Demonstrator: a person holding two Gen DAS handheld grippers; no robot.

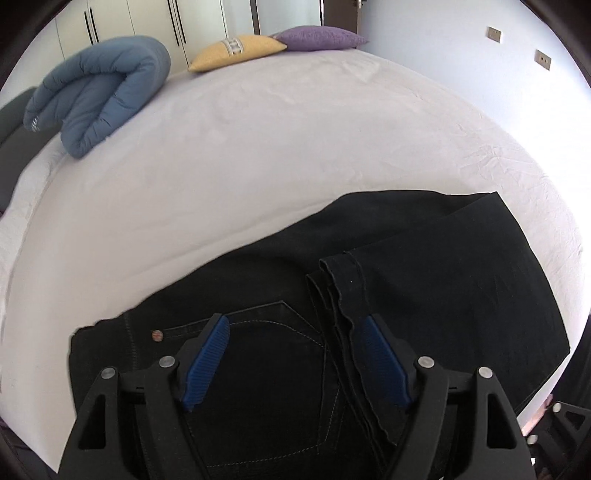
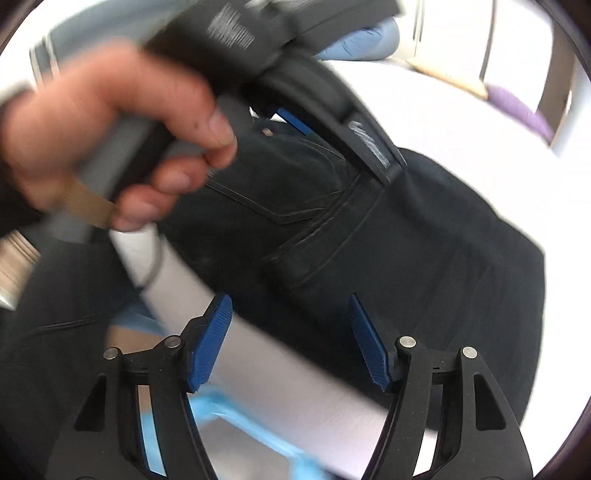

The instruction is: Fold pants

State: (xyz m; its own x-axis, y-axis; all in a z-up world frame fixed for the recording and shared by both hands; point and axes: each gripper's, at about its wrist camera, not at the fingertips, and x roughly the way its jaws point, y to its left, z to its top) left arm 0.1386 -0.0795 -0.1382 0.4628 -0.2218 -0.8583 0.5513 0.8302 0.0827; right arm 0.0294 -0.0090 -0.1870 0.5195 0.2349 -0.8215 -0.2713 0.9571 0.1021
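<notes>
Left wrist view: black jeans, leg hems folded back onto the seat pocket, lie on the bed; both the left claw and right claw gape empty above this soft, probably weighty denim, best pinched at the layered hems.

Home bedroom: bed, pillows, wardrobe

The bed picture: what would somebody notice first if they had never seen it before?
The black pants stand out most: they lie folded on the white bed sheet, right under the open left gripper. At the far side lie a rolled blue duvet, a yellow pillow and a purple pillow.
</notes>
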